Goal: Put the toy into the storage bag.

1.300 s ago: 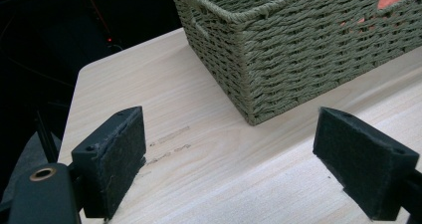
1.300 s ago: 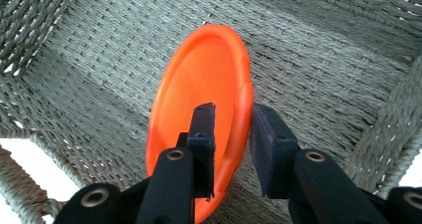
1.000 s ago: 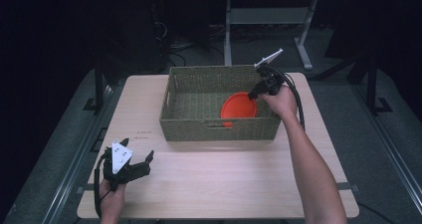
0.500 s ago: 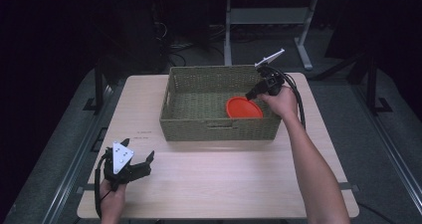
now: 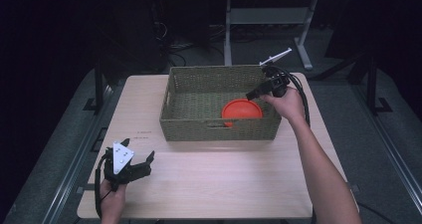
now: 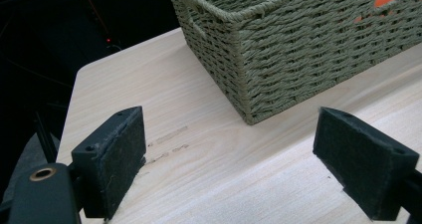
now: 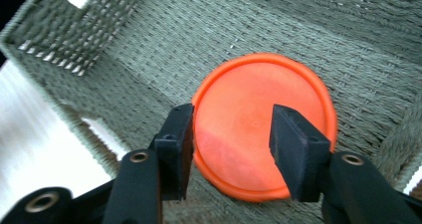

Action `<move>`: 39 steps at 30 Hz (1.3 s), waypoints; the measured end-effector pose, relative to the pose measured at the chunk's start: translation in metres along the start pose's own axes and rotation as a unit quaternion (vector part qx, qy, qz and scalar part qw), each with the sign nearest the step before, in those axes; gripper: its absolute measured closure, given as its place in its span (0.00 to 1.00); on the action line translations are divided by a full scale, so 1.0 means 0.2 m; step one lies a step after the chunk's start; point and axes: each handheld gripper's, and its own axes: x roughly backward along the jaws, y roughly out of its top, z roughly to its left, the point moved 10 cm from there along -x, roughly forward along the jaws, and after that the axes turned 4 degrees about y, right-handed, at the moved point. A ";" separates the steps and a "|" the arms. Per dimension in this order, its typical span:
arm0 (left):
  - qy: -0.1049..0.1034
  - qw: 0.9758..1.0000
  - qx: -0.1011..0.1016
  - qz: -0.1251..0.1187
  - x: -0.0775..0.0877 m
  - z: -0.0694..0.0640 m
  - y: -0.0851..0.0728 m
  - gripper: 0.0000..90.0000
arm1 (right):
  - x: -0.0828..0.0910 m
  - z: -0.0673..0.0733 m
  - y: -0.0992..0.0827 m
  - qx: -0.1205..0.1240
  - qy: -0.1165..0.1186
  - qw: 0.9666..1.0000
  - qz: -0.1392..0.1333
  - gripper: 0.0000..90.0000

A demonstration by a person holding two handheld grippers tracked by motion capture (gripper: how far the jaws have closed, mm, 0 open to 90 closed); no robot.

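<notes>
One orange disc (image 7: 263, 124) lies flat in a woven basket (image 5: 219, 129).
Right gripper (image 7: 230, 139), just opening, hovers above it, empty; left gripper (image 6: 229, 159) gapes wide over the table (image 6: 209, 174).

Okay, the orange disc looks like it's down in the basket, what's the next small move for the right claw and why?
Probably lift the right claw straight up and out of the woven basket. The orange disc lies flat on the basket floor, and the jaws have just been opening and stand apart above it without pressing on it, so it seems released. The left claw rests open on the table.
</notes>
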 end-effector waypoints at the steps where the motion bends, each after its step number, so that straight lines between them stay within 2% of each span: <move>1: 0.000 1.000 0.002 -0.002 0.00 0.00 0.00 0.14 | 0.01 0.00 0.00 0.002 0.004 1.000 -0.003 0.56; 8: 0.000 1.000 -0.002 0.001 0.00 -0.01 0.00 0.14 | 0.07 0.02 -0.05 0.000 0.016 1.000 -0.007 0.49; 15: -0.001 1.000 -0.002 0.000 -0.01 -0.01 0.00 0.14 | 0.15 0.05 -0.10 0.002 0.035 0.999 -0.028 0.46; 29: -0.001 1.000 -0.002 0.002 -0.01 -0.01 0.00 0.14 | 0.26 0.06 -0.19 0.011 0.042 0.998 -0.046 0.42; 39: -0.002 1.000 -0.003 0.000 -0.01 -0.02 0.00 0.14 | 0.32 0.12 -0.28 0.032 0.048 0.997 -0.056 0.38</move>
